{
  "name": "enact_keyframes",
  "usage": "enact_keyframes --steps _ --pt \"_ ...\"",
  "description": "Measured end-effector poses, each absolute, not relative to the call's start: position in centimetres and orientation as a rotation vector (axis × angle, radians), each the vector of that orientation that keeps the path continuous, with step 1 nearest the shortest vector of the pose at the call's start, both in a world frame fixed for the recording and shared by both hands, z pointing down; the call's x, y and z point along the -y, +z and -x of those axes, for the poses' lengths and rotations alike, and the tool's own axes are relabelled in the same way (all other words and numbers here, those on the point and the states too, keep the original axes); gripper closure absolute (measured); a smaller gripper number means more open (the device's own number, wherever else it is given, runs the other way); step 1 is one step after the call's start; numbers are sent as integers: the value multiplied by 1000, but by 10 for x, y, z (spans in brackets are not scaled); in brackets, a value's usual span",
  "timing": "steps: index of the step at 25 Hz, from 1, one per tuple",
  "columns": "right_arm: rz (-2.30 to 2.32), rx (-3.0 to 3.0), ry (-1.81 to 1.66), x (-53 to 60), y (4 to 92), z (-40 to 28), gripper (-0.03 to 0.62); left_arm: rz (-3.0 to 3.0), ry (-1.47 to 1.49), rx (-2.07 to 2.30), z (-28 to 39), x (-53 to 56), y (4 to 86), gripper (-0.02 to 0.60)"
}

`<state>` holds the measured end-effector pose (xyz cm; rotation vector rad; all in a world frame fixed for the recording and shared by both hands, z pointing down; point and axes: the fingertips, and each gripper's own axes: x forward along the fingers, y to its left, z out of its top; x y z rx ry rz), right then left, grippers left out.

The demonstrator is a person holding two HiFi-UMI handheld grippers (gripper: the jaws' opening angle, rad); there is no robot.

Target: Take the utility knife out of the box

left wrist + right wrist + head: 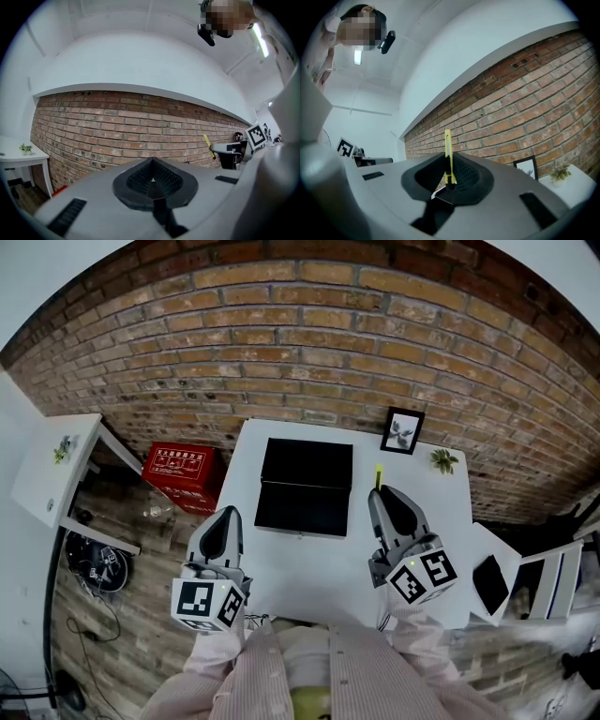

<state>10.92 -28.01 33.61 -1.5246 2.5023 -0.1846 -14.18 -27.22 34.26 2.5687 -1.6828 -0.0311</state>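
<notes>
Two jaws of right gripper [449,182] pinch utility knife [448,152] near its lower end, yellow body upright. Left gripper [153,180] closed, empty. Knife raised right of open black box [305,486] on white table [281,568]. Removal looks done; perhaps setting down remains.

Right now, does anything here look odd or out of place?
Only one thing: the yellow utility knife stands nearly upright, clamped in the right gripper. The black box lies open on the white table. Nothing looks spilled or broken.
</notes>
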Motion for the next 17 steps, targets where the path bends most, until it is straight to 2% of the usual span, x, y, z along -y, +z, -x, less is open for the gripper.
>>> enact_keyframes --steps 17 --pt "1570 -2501 -187 284 342 -114 540 -2535 7 1684 143 278 354 590"
